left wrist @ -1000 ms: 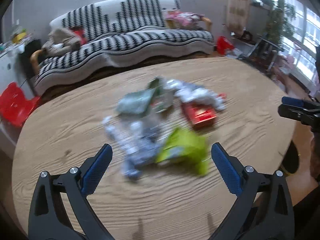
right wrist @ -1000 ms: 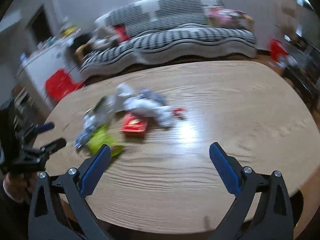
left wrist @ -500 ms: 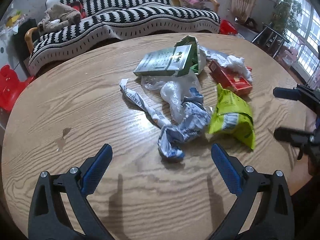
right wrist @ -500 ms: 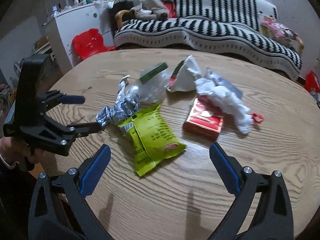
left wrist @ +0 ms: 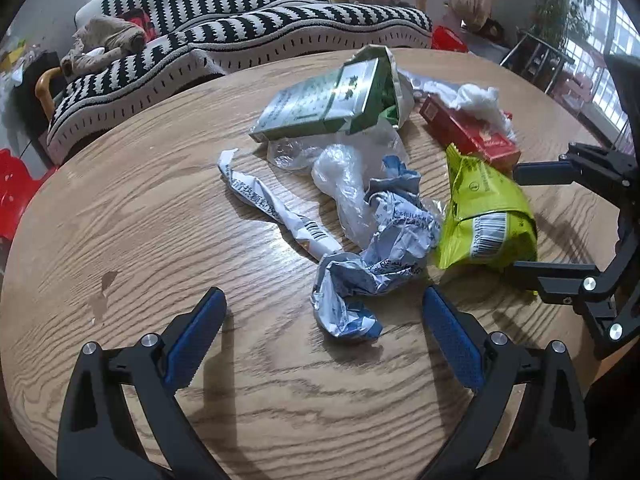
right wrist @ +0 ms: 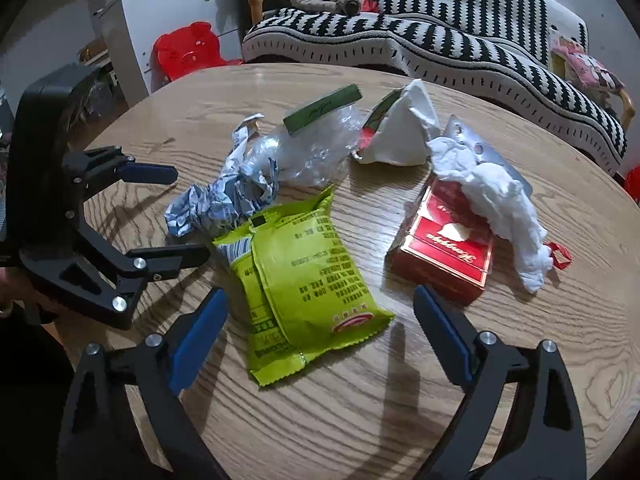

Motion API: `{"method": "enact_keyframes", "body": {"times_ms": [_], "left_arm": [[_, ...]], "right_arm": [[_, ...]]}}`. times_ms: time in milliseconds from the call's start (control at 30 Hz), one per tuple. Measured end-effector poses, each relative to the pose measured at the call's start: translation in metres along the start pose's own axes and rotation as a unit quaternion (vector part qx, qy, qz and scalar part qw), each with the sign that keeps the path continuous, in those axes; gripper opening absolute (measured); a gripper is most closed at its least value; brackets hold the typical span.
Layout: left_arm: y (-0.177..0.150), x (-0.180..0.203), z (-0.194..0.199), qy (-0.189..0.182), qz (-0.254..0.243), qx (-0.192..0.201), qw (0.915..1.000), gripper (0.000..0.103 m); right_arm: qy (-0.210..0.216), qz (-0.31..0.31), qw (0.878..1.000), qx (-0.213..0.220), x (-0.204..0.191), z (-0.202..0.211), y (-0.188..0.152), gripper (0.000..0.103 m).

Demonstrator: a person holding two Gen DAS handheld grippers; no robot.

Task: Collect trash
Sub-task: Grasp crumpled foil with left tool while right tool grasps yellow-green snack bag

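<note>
A heap of trash lies on a round wooden table. A crumpled blue-and-white wrapper lies just ahead of my open, empty left gripper. A lime-green snack bag lies between the fingers of my open, empty right gripper; it also shows in the left wrist view. A red box carries a white crumpled tissue. Behind are clear plastic film, a green carton and a white paper bag.
A black-and-white striped sofa stands behind the table. A red plastic chair and a white cabinet stand at the left in the right wrist view. Each gripper shows in the other's view: right, left.
Both grippers have moved forward and down towards the trash heap. The left now faces the crumpled wrapper and the right now straddles the green bag. Both stayed open.
</note>
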State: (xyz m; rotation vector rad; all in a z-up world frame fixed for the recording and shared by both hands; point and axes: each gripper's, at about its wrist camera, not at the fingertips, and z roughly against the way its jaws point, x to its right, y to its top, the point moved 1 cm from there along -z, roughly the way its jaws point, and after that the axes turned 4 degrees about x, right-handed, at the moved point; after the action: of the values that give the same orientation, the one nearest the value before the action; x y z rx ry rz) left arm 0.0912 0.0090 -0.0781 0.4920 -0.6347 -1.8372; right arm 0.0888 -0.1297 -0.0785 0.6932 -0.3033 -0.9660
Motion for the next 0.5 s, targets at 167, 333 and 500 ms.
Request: {"method": "enact_keyframes", "body": {"times_ms": [167,333,500], "left_arm": [[0.005,0.001,-0.002,0.001,0.007,0.003,1.0000,0.086],[0.007,0.008,0.002,0.002,0.002,0.006,1.0000,0.045],[0.004,0.013,0.010,-0.003,-0.001,-0.002,1.0000,0.037]], "right_arm": [[0.000,0.007,1.000,-0.007,-0.002,-0.009,-0.002,0.069],[0.011,0.012,1.000,-0.001,-0.005,0.000,-0.004,0.066],[0.010,0.012,1.000,0.014,-0.006,0.018,-0.003,0.066]]}}
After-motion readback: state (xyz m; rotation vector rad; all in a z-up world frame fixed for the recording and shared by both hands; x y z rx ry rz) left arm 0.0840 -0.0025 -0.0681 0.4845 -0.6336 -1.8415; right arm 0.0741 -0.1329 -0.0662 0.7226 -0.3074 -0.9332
